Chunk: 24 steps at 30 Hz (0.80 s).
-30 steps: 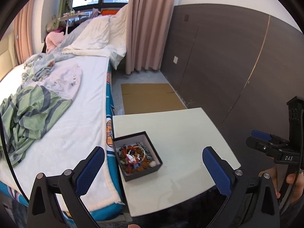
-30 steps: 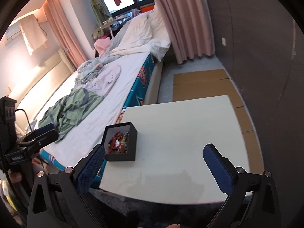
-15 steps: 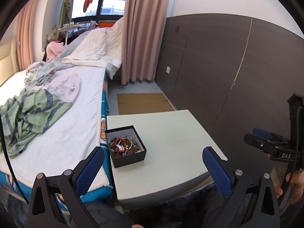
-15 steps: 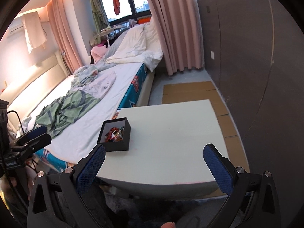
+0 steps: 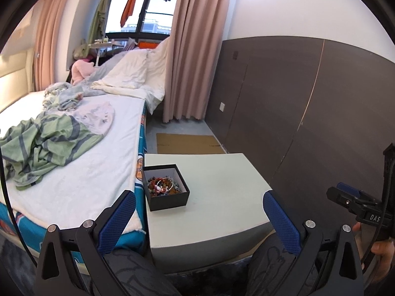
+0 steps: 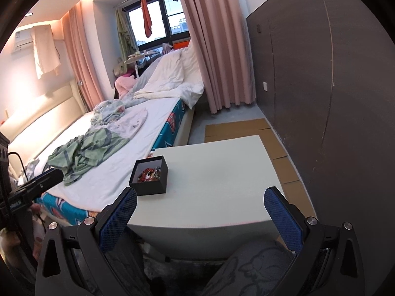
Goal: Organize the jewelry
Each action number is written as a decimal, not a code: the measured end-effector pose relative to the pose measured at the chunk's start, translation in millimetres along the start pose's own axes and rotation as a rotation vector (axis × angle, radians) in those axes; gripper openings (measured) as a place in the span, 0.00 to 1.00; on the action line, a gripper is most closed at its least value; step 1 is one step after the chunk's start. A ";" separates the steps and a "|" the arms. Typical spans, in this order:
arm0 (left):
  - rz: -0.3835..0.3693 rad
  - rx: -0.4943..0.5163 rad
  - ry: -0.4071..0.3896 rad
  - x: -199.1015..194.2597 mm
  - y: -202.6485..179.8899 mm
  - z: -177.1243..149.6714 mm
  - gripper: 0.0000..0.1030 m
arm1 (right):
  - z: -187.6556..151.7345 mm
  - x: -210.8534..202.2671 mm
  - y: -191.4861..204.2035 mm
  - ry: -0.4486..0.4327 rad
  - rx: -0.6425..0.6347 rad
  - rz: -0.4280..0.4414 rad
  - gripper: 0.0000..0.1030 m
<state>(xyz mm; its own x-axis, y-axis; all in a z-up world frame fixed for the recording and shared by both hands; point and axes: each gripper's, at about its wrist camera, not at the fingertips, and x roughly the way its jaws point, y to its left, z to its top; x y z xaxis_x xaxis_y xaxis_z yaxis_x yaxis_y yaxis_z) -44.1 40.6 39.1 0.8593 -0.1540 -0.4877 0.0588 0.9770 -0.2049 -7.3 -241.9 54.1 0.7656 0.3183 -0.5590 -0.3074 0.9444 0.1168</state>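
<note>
A small black open box (image 5: 166,187) full of mixed jewelry (image 5: 163,185) stands near the left edge of a low white table (image 5: 222,197). It also shows in the right wrist view (image 6: 149,178). My left gripper (image 5: 200,219) is open and empty, held back from the table's near edge. My right gripper (image 6: 201,218) is open and empty, also short of the table (image 6: 217,180). Each gripper shows at the edge of the other's view.
A bed (image 5: 81,162) with crumpled green clothes (image 5: 42,143) touches the table's left side. A dark panelled wall (image 5: 308,113) runs along the right. Flat cardboard (image 5: 187,143) lies on the floor behind the table. My knees (image 6: 246,266) are below the grippers.
Both grippers have pulled back and up from the table, so the box and table look smaller and farther. The jaws stayed open.
</note>
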 end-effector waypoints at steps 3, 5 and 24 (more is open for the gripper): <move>0.022 0.019 -0.009 -2.8 -1.2 -4.8 0.99 | -6.1 -1.4 1.2 -0.004 0.003 -0.001 1.00; 0.023 0.024 -0.016 -5.2 -1.2 -6.7 0.99 | -8.4 -2.6 2.5 -0.010 -0.001 0.000 1.00; 0.017 -0.021 -0.036 -14.0 7.7 -13.2 0.99 | -14.3 -3.0 7.3 -0.015 0.019 0.008 1.00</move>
<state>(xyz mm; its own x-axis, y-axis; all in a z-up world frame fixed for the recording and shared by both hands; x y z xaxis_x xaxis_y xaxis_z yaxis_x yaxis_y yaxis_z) -62.4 48.3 33.2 0.8776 -0.1317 -0.4609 0.0336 0.9761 -0.2149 -19.9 -237.2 44.9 0.7715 0.3266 -0.5459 -0.3025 0.9433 0.1369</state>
